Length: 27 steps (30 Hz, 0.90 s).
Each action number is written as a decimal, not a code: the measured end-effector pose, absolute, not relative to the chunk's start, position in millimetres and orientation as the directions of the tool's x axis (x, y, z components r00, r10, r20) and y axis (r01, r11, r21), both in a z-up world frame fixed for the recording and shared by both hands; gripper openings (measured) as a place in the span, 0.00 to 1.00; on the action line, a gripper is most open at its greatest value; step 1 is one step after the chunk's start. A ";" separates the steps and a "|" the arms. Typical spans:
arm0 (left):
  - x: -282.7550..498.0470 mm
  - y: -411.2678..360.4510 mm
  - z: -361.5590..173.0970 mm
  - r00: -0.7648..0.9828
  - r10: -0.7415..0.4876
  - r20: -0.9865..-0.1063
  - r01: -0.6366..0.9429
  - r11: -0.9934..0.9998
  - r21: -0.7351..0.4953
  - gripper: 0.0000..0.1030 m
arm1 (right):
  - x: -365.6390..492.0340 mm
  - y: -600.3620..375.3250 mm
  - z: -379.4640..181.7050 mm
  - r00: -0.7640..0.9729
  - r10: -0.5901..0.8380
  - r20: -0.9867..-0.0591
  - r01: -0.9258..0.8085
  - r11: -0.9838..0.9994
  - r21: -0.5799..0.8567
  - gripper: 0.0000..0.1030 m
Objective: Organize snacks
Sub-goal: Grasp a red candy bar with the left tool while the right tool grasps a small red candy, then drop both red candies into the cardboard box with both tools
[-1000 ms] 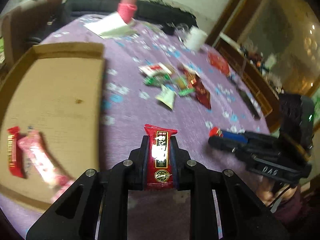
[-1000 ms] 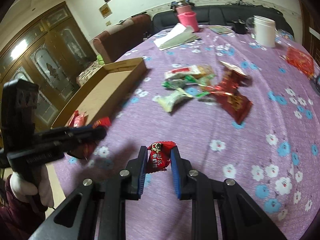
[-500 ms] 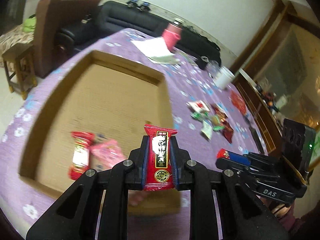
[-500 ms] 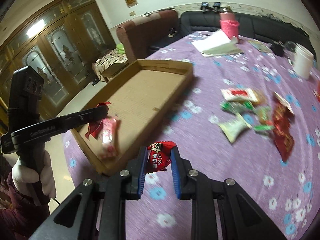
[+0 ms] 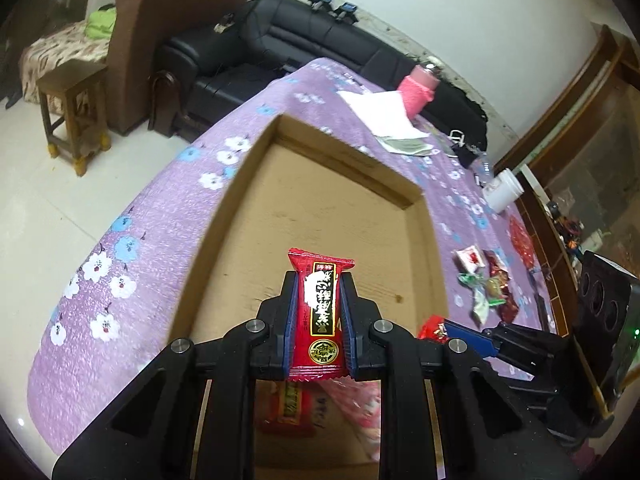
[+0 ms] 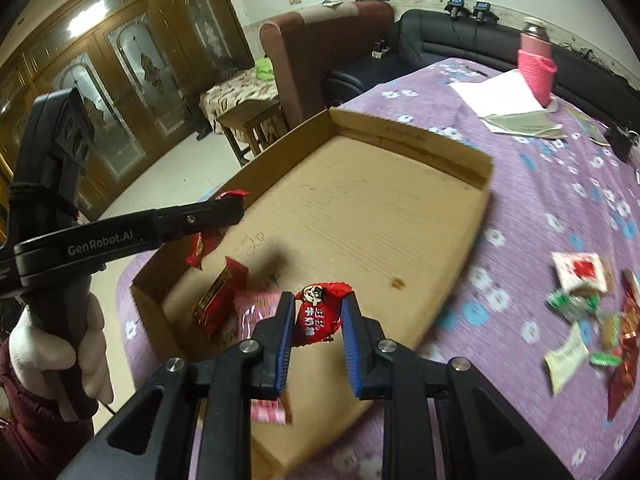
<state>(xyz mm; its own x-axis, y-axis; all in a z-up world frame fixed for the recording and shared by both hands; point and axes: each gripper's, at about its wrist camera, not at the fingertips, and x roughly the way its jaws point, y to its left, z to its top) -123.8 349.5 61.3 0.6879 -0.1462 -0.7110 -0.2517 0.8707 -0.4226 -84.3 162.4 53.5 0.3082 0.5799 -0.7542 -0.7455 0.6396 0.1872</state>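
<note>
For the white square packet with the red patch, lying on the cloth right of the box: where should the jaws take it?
The packet lies flat. Come from above and pinch across its near edge, which faces open cloth; green wrappers crowd its lower side. A flat pouch likely needs one jaw slid under that edge.

Two grippers, each holding one red snack; one cardboard tray with three packets; one pink cup.

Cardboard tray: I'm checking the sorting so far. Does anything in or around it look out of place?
Inside the cardboard tray nothing looks odd: red and pink packets lie at its near end. The loose snack pile remains scattered on the purple tablecloth outside it, unsorted.
</note>
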 end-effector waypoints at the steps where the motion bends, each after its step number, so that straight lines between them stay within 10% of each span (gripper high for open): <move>1: -122.5 351.4 59.2 0.684 -0.151 -0.713 -0.254 0.868 -0.428 0.18 | -82.1 168.1 51.4 0.305 0.575 -0.759 -0.747 0.639 0.184 0.25; 27: -138.8 300.0 91.9 0.715 -0.316 -0.623 -0.138 0.810 -0.570 0.55 | -81.3 82.7 73.9 0.413 0.601 -0.684 -0.651 0.720 0.240 0.46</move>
<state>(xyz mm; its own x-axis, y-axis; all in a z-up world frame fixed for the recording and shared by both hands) -138.8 300.0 91.9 0.7151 -0.3163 -0.6234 -0.1383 0.8101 -0.5697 -81.3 82.7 73.9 0.4130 0.6013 -0.6840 -0.6513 0.7200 0.2397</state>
